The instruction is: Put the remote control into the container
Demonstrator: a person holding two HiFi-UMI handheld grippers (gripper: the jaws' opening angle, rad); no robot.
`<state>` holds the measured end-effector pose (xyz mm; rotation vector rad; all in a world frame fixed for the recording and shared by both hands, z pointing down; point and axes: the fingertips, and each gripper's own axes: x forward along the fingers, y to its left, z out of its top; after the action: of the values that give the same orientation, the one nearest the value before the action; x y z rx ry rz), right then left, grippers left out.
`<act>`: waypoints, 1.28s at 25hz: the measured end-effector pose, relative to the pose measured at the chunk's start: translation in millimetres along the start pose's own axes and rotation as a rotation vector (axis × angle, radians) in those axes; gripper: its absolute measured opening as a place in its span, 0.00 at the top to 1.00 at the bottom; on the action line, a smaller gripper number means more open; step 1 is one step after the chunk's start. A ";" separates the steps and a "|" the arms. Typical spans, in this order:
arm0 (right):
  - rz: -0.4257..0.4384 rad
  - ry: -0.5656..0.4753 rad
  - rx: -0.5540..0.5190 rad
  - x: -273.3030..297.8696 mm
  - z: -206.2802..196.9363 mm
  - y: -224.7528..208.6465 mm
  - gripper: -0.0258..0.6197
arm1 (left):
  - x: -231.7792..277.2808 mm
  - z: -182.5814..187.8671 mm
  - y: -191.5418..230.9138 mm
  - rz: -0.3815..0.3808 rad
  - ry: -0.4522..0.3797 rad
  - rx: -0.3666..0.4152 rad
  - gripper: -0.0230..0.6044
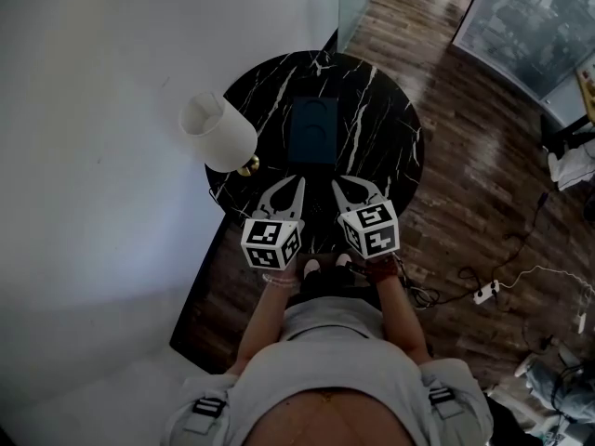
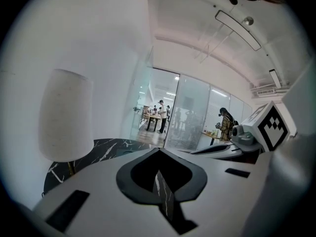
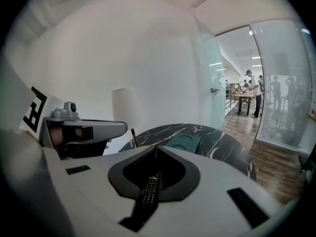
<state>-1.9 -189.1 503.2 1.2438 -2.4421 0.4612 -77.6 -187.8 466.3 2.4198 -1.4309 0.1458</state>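
A round black marble table (image 1: 376, 110) stood against a white wall (image 1: 102, 110) on a dark wooden floor (image 1: 483, 165), with a glass partition (image 3: 284, 88) farther back in the room. Both grippers hovered side by side over the table's near edge, pointing across it.

The left gripper (image 2: 159, 150) had its jaws together, tips meeting, and only the veined tabletop showed through the opening behind them. A lamp (image 1: 217, 130) with a white shade stood ahead of it and off to its left.

The right gripper (image 3: 156, 147) was closed as well, its tips touching with nothing pinched between them. The remote control (image 3: 149, 187) showed through the narrow slit behind those tips, buttons up and lying lengthwise along the jaws, apparently on the table under the gripper. Whether the jaws touched it could not be told.

The container (image 1: 313, 130), a dark teal rectangular box, sat on the table ahead of both grippers, roughly between their lines and well apart from the remote control.
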 end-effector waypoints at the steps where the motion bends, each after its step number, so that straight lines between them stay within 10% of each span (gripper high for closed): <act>1: 0.000 -0.017 -0.004 -4.5 4.7 -0.2 0.93 | 0.1 4.3 -4.1 -0.007 -0.009 0.005 0.95; 32: 0.011 -0.318 -0.051 -81.3 90.4 11.6 0.94 | -21.8 80.8 -80.9 -0.108 -0.163 0.144 0.95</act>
<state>17.9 -165.4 385.0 1.3720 -2.7028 0.2142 -24.3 -160.1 366.6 2.6739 -1.3950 0.0275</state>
